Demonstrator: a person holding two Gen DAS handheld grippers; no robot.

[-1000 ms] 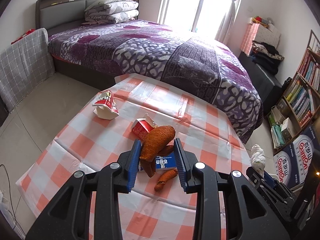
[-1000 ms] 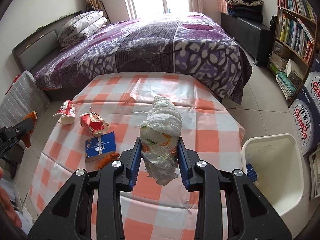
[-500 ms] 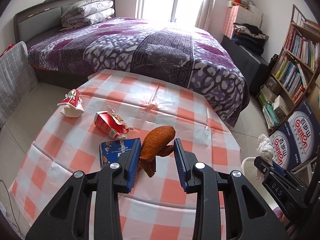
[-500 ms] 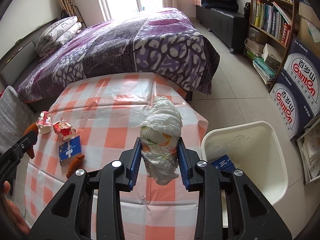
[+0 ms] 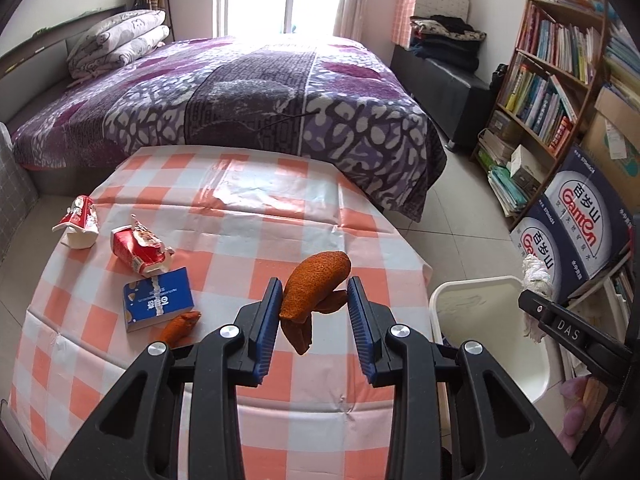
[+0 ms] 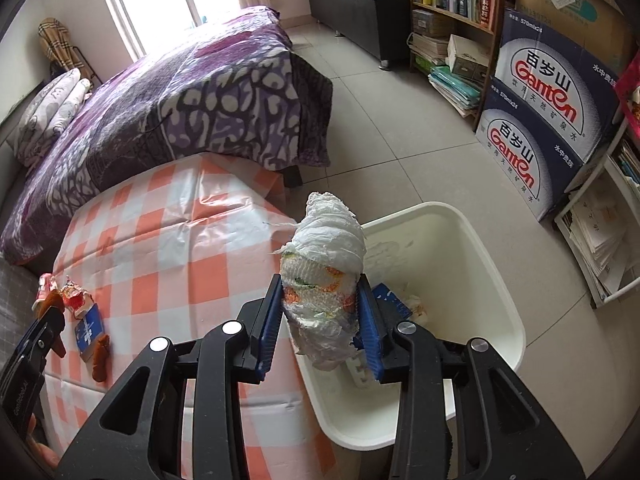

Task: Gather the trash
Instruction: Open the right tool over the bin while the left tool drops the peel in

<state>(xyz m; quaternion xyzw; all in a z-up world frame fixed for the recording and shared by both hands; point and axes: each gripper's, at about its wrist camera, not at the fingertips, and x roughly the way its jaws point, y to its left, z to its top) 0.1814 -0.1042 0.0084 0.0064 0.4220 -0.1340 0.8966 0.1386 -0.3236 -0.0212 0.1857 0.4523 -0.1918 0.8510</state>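
In the left wrist view, the left gripper (image 5: 312,312) pinches a bumpy orange-brown peel (image 5: 316,284) at the middle of the frame. In the right wrist view, the right gripper (image 6: 320,316), its jaws just widening, seems to hug a crumpled white wad (image 6: 326,276) above the white bin (image 6: 480,248) at lower right.

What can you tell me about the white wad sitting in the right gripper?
The white wad is crumpled thin plastic or tissue wrapped into a lumpy oblong, its lower half printed with orange and green marks. It stands upright between the blue pads of the right gripper, whose jaws have just been opening, though both pads seem to touch it. Its top rises above the fingertips; its ragged bottom hangs below. It hangs over the near edge of the white bin.
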